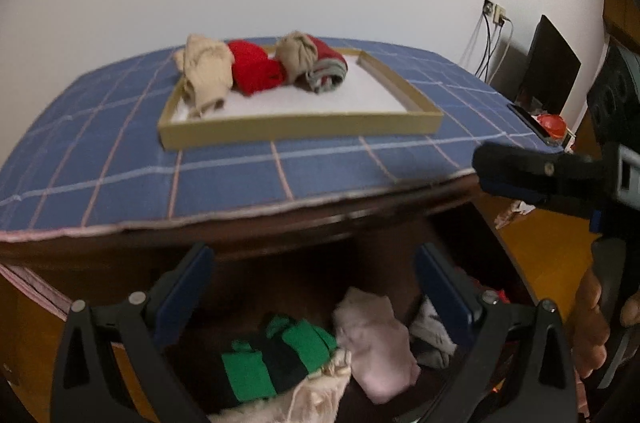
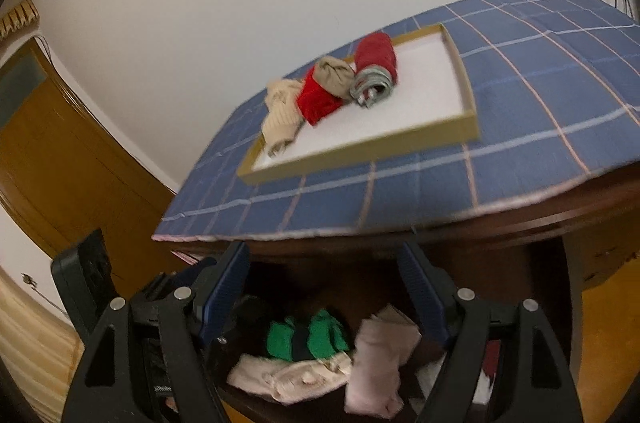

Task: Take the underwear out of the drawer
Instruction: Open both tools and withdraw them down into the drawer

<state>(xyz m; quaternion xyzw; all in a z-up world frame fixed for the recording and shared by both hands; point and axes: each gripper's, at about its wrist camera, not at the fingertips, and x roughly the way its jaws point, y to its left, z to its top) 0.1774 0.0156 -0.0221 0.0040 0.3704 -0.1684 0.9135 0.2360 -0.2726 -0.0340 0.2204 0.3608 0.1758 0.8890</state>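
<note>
The open dark wooden drawer (image 1: 472, 223) (image 2: 556, 263) lies below the table edge. It holds a green and black piece (image 1: 276, 355) (image 2: 308, 337), a pale pink piece (image 1: 376, 339) (image 2: 380, 363) and a cream lace piece (image 1: 312, 391) (image 2: 288, 379). My left gripper (image 1: 316, 255) is open and empty above the drawer. My right gripper (image 2: 324, 251) is open and empty above the same drawer; it also shows at the right of the left wrist view (image 1: 492, 167), jaws hidden there.
A shallow cardboard tray (image 1: 300, 131) (image 2: 360, 151) on the blue checked tablecloth (image 1: 120, 159) (image 2: 520, 143) holds beige, red and grey rolled underwear (image 1: 252, 67) (image 2: 340, 83). A black monitor (image 1: 548, 63) and cables stand at the right. A wooden door (image 2: 60, 163) is at the left.
</note>
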